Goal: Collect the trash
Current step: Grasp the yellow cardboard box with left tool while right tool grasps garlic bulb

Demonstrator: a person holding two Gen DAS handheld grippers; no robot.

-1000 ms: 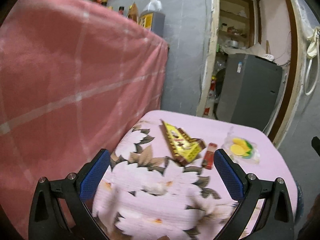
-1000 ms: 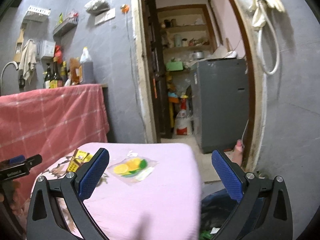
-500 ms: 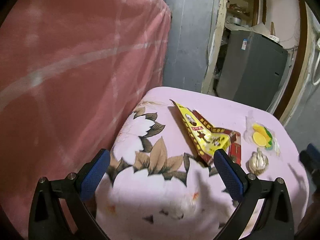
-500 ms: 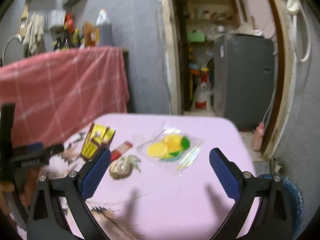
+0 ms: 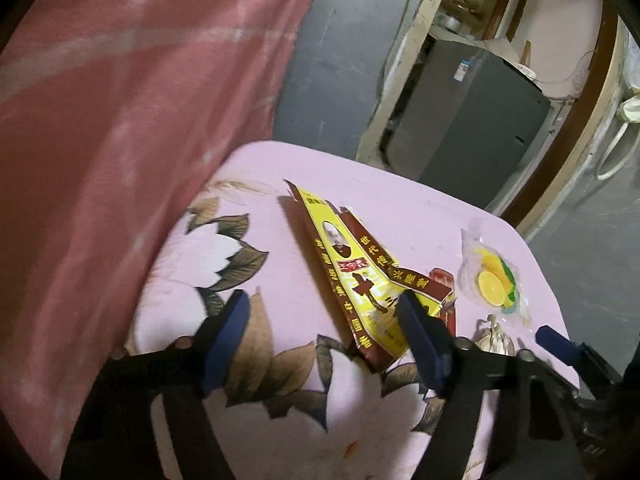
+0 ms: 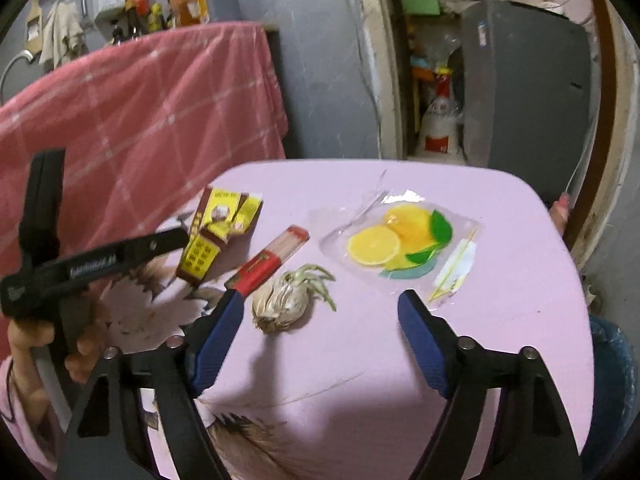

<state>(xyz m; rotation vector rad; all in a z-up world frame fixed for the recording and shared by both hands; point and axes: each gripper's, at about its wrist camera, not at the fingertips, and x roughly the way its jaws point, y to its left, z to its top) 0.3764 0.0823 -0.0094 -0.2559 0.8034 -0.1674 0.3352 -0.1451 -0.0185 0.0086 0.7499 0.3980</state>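
Now both grippers hang over the pink table (image 6: 520,240), and the trash lies on it, so the job is just starting. The left gripper (image 5: 324,338) has its jaws closing, and nothing is pinched yet; the flat yellow box (image 5: 356,280) lies at the middle of that frame with its near corner just inside the right finger. The right gripper (image 6: 320,332) is closing its jaws too, with nothing pinched, and the garlic bulb (image 6: 282,304) sits low in the middle of its frame, close to the left finger. To do this well, I think each hand should go lower first, get its piece right between the fingers, and only then squeeze. The box is thin, so a grab by its raised edge looks best. The right view shows things the left one hides: the red packet (image 6: 268,264) in full, the whole lemon bag (image 6: 400,240) at the right of the middle, and a hand (image 6: 76,340) holding the left tool at the lower left. The left view shows the box print far better.
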